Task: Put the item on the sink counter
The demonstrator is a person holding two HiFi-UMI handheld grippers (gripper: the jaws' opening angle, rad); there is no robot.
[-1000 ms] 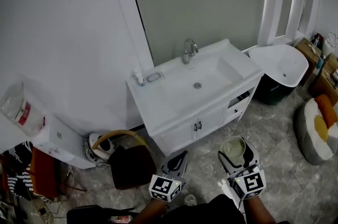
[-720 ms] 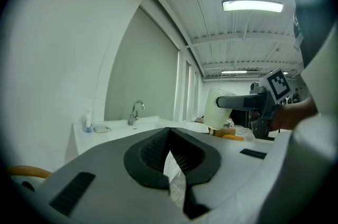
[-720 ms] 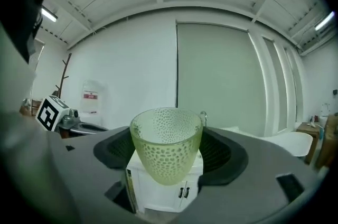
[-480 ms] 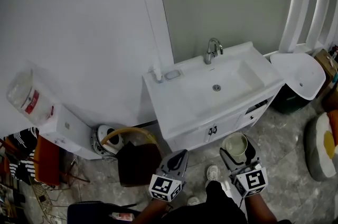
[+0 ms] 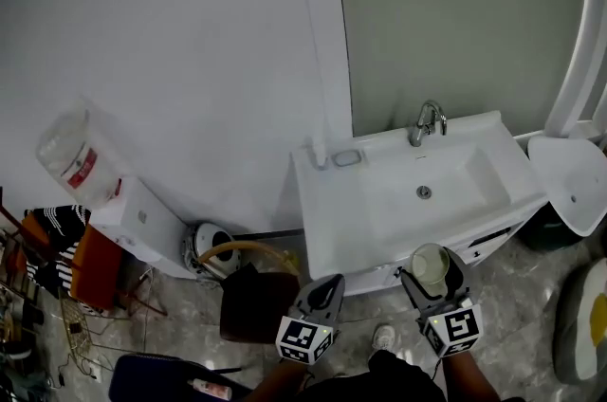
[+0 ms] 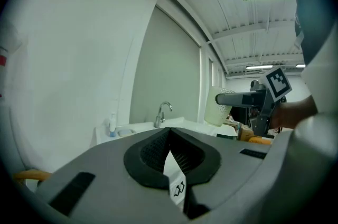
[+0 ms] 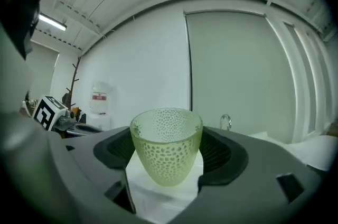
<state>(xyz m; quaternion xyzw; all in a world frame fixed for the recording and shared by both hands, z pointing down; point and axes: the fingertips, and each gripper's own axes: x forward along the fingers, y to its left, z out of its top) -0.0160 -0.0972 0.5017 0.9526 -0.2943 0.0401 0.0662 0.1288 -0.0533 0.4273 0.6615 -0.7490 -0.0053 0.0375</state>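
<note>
A pale green perforated cup (image 5: pixel 429 265) stands upright between the jaws of my right gripper (image 5: pixel 432 271), which is shut on it. In the right gripper view the cup (image 7: pixel 166 145) fills the gap between the dark pads. It hangs over the front edge of the white sink counter (image 5: pixel 332 210), right of the basin's middle. A chrome faucet (image 5: pixel 429 120) stands at the back of the counter. My left gripper (image 5: pixel 325 284) is shut and empty, in front of the counter's left part. In the left gripper view its jaws meet at a point (image 6: pixel 169 132).
A soap bottle (image 5: pixel 319 154) and a soap dish (image 5: pixel 347 157) sit at the counter's back left. A water dispenser (image 5: pixel 137 218) with a bottle (image 5: pixel 71 154) stands left. A dark stool (image 5: pixel 254 307) is on the floor by the cabinet. A white basin (image 5: pixel 569 187) lies to the right.
The sink counter has drawn nearer and shifted right in the head view. The cup now hangs over its front edge. Both grippers keep their pose and grip.
</note>
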